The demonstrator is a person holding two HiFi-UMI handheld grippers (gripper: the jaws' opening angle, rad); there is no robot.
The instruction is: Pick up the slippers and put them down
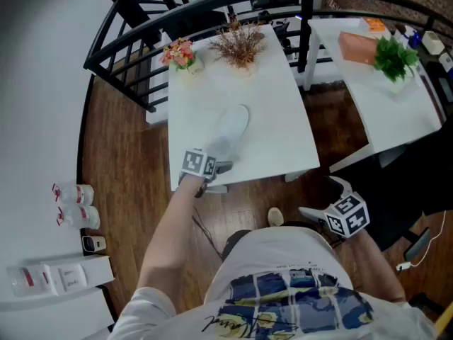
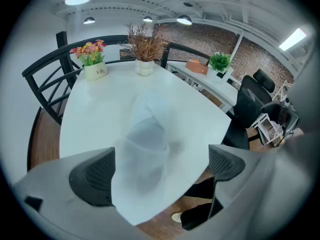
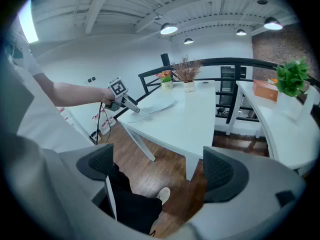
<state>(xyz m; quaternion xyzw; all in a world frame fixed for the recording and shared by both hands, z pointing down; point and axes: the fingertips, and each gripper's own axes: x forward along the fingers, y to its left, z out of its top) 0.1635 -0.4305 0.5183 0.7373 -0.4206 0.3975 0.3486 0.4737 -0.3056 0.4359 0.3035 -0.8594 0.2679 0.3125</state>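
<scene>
Left gripper (image 2: 160,171) is held tilted down over the near edge of the white table (image 1: 283,119), with its jaws spread wide. The pale slipper (image 2: 145,144) lies flat on that table, its near end bracketed by the jaws but not pinched. Right gripper (image 3: 160,176) is kept open and empty off the table's near side. The grasp is judged to be in hand: the jaws must be closed on the slipper before lifting.
</scene>
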